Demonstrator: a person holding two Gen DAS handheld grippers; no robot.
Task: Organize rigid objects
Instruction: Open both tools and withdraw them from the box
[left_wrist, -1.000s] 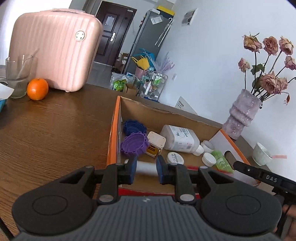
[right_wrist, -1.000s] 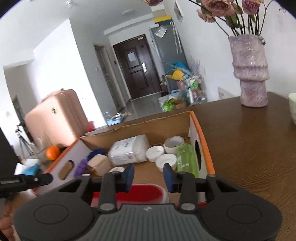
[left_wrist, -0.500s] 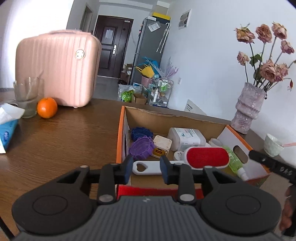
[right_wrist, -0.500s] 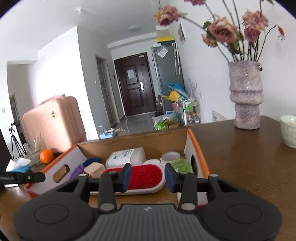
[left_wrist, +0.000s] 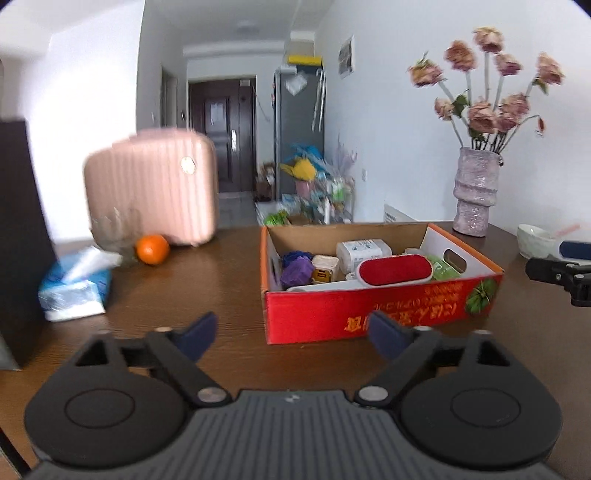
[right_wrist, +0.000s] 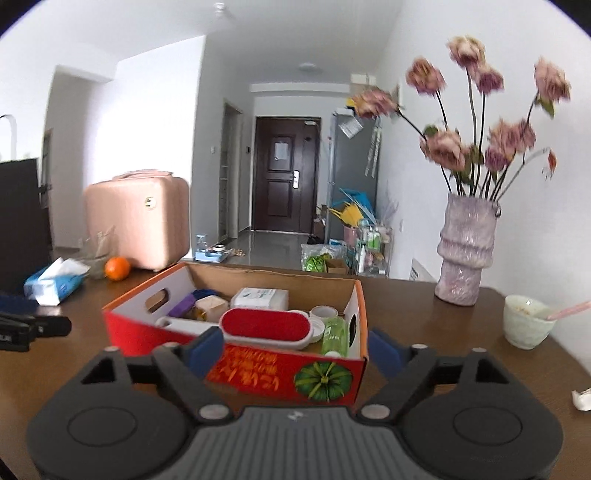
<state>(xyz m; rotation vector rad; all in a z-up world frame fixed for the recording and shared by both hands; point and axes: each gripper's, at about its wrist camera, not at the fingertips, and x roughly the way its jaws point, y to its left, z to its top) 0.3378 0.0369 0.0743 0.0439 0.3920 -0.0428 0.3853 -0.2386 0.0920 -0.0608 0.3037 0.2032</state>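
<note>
We see the red lint brush (left_wrist: 393, 270) already in the box (left_wrist: 376, 314); both tools, left tool (left_wrist: 291, 330) and right tool (right_wrist: 293, 350), are opening, nothing between them; little seems left.

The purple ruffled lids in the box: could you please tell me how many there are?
2. One purple ruffled lid lies at the left end of the cardboard box, and a darker blue-purple one lies just behind it. Others may be hidden under the items.

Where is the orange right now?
In both views the orange sits on the table's left, outside the box, in front of the pink suitcase.
</note>
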